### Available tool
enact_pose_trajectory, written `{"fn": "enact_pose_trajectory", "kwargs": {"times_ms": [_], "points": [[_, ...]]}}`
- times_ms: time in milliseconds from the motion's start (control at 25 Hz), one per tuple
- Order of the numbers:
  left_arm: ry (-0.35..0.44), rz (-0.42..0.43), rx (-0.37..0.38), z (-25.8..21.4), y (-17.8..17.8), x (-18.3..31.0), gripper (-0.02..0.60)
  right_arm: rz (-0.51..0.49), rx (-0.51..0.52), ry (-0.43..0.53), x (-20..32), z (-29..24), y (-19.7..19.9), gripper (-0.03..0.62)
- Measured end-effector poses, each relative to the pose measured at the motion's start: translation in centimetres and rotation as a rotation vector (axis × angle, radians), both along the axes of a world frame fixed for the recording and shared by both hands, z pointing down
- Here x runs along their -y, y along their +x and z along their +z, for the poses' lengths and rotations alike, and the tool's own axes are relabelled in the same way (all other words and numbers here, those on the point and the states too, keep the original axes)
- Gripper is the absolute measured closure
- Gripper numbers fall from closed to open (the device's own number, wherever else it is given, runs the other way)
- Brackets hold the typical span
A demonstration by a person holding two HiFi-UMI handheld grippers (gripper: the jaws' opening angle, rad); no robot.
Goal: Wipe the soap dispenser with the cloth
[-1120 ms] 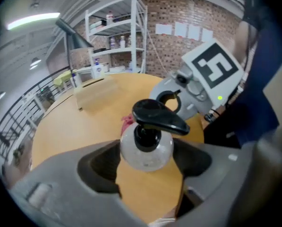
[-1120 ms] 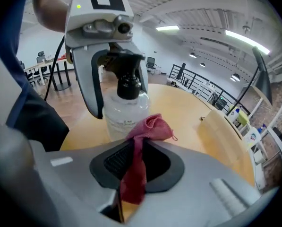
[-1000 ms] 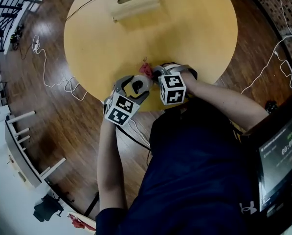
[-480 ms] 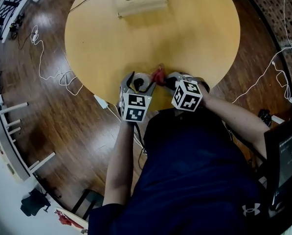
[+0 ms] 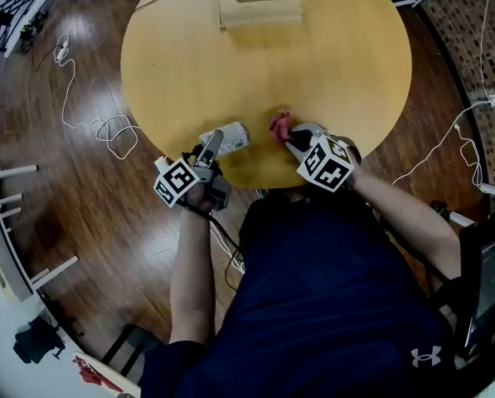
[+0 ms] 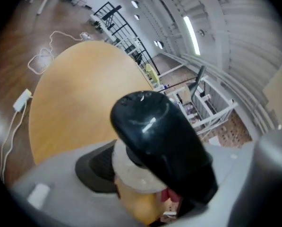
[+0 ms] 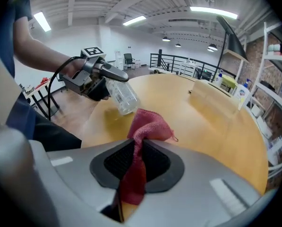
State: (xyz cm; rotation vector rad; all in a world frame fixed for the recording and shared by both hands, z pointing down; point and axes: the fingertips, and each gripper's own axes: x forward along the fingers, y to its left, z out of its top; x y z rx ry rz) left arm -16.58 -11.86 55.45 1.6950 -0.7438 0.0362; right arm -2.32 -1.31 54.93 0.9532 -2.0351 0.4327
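Note:
In the head view the soap dispenser (image 5: 232,137), a clear bottle with a black pump, lies tilted over the near edge of the round table (image 5: 330,56). My left gripper (image 5: 216,144) is shut on it at the pump end. The left gripper view is filled by the black pump head (image 6: 155,141) between the jaws. The right gripper view shows the bottle (image 7: 122,95) held off the table by the left gripper (image 7: 101,74). My right gripper (image 5: 293,137) is shut on a red cloth (image 5: 278,124), whose bunched end (image 7: 149,125) sticks out just right of the bottle, a small gap apart.
A wooden box with a slot handle (image 5: 259,5) stands at the table's far edge, seen also as the box (image 7: 211,92) in the right gripper view. White cables (image 5: 89,124) trail over the wooden floor left of the table. A shelf (image 7: 273,98) stands to the right.
My left gripper has rolled over and moved left with the dispenser, which now lies on its side. The two grippers have drawn apart; the right one still holds the cloth.

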Motion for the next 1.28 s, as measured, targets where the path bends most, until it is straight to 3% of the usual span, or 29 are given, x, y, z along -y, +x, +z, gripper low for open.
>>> {"fn": "enact_pose_trajectory", "kwargs": {"times_ms": [160, 240, 440, 640, 880, 1280], "points": [[-0.049, -0.033, -0.089, 0.5, -0.9, -0.9, 0.212, -0.282, -0.069, 0.092, -0.2, -1.4, -5.3, 0.536], [-0.057, -0.038, -0.111, 0.7, -0.7, -1.5, 0.212, -0.364, -0.111, 0.107, -0.2, -1.1, -6.9, 0.536], [-0.049, -0.017, -0.132, 0.6, -0.1, -3.2, 0.212, -0.302, -0.128, 0.063, 1.2, 0.4, -6.6, 0.536], [-0.058, -0.08, -0.168, 0.8, -0.9, -4.1, 0.212, -0.343, -0.107, 0.057, 2.2, 1.0, -7.1, 0.534], [-0.033, -0.043, -0.138, 0.3, -0.9, -4.5, 0.212, -0.335, -0.129, 0.043, 3.2, 2.7, -7.8, 0.534], [-0.078, -0.053, -0.149, 0.9, -1.3, -4.7, 0.21, -0.465, -0.044, -0.005, -2.1, 1.8, -8.8, 0.534]]}}
